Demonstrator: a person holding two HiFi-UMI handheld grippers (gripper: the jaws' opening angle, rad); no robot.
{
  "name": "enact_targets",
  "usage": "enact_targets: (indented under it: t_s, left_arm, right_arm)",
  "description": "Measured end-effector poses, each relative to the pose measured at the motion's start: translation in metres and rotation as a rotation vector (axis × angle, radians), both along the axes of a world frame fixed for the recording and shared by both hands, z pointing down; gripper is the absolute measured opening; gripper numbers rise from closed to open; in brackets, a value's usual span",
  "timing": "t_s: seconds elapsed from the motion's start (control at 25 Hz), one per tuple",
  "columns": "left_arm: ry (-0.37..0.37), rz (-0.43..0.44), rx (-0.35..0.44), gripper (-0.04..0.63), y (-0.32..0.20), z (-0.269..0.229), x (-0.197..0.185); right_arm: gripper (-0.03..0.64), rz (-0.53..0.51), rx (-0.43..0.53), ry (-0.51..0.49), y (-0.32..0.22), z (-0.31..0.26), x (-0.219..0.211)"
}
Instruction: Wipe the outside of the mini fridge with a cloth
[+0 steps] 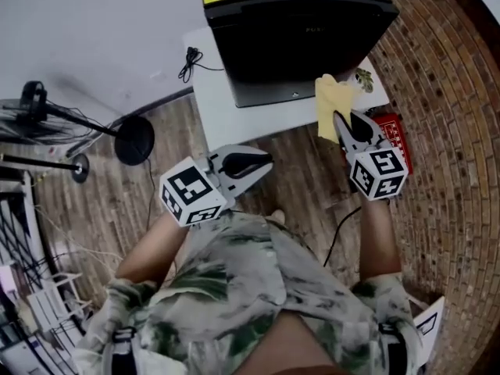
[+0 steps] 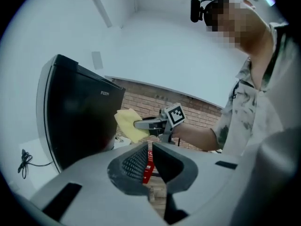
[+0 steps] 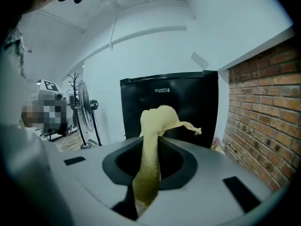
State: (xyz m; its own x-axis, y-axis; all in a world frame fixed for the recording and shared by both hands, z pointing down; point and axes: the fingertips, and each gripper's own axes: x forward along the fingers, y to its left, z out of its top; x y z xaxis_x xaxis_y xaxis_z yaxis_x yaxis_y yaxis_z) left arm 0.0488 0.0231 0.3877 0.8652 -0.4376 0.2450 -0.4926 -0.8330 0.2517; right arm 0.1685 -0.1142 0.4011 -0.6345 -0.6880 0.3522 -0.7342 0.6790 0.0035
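Gripping cloth (image 1: 334, 100) in right tool (image 1: 341, 120) | just beside mini fridge (image 1: 297, 30) front | left tool (image 1: 264, 163) closed, empty

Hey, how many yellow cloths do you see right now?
1: the yellow cloth is clamped in the right gripper, held up before the black mini fridge. No other shows in view.

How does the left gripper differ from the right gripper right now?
The right gripper is clamped on the yellow cloth; the left gripper holds nothing, its jaws drawn together. The right gripper points at the mini fridge and sits close to its front; the left gripper hangs back over the wooden floor, pointing sideways toward the right one. Both look like the same model.
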Motion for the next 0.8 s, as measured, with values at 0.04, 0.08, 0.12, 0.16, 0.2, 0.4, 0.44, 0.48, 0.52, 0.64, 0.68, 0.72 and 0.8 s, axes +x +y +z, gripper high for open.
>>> enact_targets:
  t_s: [0.04, 0.08, 0.12, 0.16, 0.2, 0.4, 0.44, 0.48, 0.52, 0.64, 0.68, 0.72, 0.8]
  left_arm:
    - [0.008, 0.008, 0.006, 0.029, 0.002, -0.001, -0.013]
    - [0.017, 0.017, 0.014, 0.029, 0.003, -0.001, -0.028]
    - [0.025, 0.028, 0.023, 0.029, 0.004, -0.002, -0.044]
    - [0.034, 0.044, 0.034, 0.029, 0.005, -0.003, -0.06]
    - [0.041, 0.062, 0.045, 0.029, 0.006, -0.005, -0.079]
    - [0.022, 0.135, 0.093, 0.029, 0.008, -0.016, -0.19]
    - [0.021, 0.147, 0.093, 0.029, 0.009, -0.018, -0.213]
    - [0.025, 0.157, 0.089, 0.029, 0.009, -0.019, -0.235]
    - [0.032, 0.168, 0.083, 0.029, 0.01, -0.019, -0.254]
    - [0.037, 0.21, 0.063, 0.029, 0.018, -0.017, -0.302]
    - [0.034, 0.222, 0.061, 0.03, 0.02, -0.016, -0.314]
    - [0.034, 0.233, 0.061, 0.029, 0.022, -0.016, -0.324]
    - [0.06, 0.249, 0.056, 0.029, 0.024, -0.019, -0.338]
  right_arm:
    - [0.084, -0.006, 0.012, 0.018, 0.005, -0.003, -0.015]
    - [0.084, -0.011, 0.028, 0.04, 0.008, -0.006, -0.03]
    - [0.084, -0.014, 0.043, 0.06, 0.012, -0.009, -0.047]
    - [0.084, -0.013, 0.057, 0.077, 0.015, -0.013, -0.064]
    - [0.084, -0.006, 0.069, 0.091, 0.017, -0.016, -0.081]
    - [0.084, 0.057, 0.113, 0.146, 0.022, -0.038, -0.188]
    - [0.084, 0.068, 0.118, 0.15, 0.023, -0.042, -0.211]
    - [0.084, 0.079, 0.124, 0.155, 0.023, -0.045, -0.233]
    - [0.084, 0.091, 0.132, 0.161, 0.023, -0.049, -0.252]
    - [0.084, 0.118, 0.154, 0.18, 0.026, -0.06, -0.304]
    - [0.085, 0.123, 0.161, 0.187, 0.025, -0.065, -0.318]
    - [0.084, 0.128, 0.17, 0.199, 0.023, -0.07, -0.331]
    - [0.084, 0.141, 0.191, 0.239, 0.017, -0.083, -0.35]
